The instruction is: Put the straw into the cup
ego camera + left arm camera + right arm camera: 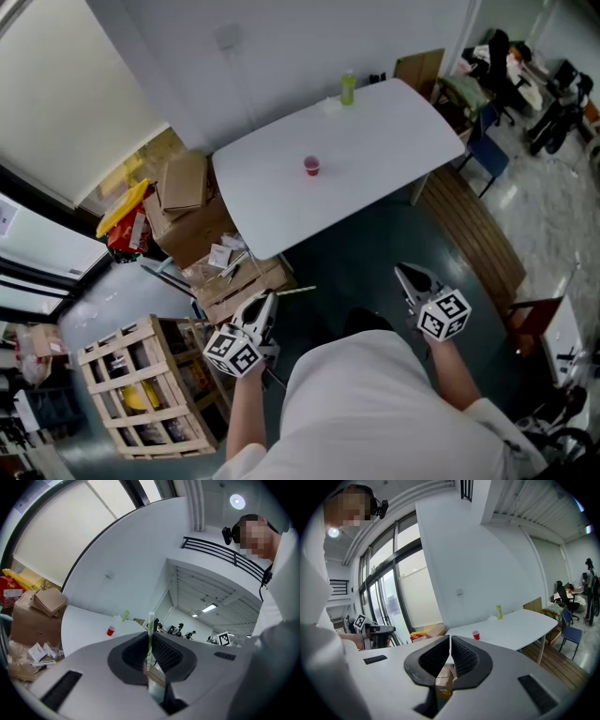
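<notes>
Green-striped straw in left tool

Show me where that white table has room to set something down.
The table is bare right of the red cup up to its right end, and along the near edge. A green bottle stands at the far edge. Crowded: cardboard boxes on the floor at its left.
</notes>
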`<state>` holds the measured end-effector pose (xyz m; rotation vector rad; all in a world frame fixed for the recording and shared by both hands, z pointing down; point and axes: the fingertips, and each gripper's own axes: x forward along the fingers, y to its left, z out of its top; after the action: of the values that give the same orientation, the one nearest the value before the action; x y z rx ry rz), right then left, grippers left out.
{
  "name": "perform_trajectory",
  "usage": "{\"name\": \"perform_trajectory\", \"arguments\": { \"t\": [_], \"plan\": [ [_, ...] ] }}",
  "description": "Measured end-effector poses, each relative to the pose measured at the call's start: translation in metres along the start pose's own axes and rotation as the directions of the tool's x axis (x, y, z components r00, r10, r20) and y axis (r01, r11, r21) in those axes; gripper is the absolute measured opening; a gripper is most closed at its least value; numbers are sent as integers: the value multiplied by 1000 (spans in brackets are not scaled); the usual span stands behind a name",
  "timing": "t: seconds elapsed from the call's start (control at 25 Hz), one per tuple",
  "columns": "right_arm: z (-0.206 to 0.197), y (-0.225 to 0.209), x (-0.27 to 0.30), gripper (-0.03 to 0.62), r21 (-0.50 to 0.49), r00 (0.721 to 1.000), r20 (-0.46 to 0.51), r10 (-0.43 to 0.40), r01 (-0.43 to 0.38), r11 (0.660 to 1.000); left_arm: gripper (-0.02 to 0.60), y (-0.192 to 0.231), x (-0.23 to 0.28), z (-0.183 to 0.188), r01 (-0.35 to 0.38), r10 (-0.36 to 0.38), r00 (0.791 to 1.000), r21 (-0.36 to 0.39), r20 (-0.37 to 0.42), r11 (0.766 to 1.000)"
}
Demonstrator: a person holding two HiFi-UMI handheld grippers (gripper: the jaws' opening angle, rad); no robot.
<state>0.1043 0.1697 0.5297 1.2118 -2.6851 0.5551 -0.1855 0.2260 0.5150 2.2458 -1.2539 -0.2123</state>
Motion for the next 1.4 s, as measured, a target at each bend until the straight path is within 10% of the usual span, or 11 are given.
{"name": "perform_trajectory", "arguments": {
  "t": [1.4],
  "plan": [
    [78, -132, 160, 37, -30, 983, -73, 167, -169, 985, 23, 56, 152, 59, -164, 165, 984, -22, 68, 986]
  ]
}}
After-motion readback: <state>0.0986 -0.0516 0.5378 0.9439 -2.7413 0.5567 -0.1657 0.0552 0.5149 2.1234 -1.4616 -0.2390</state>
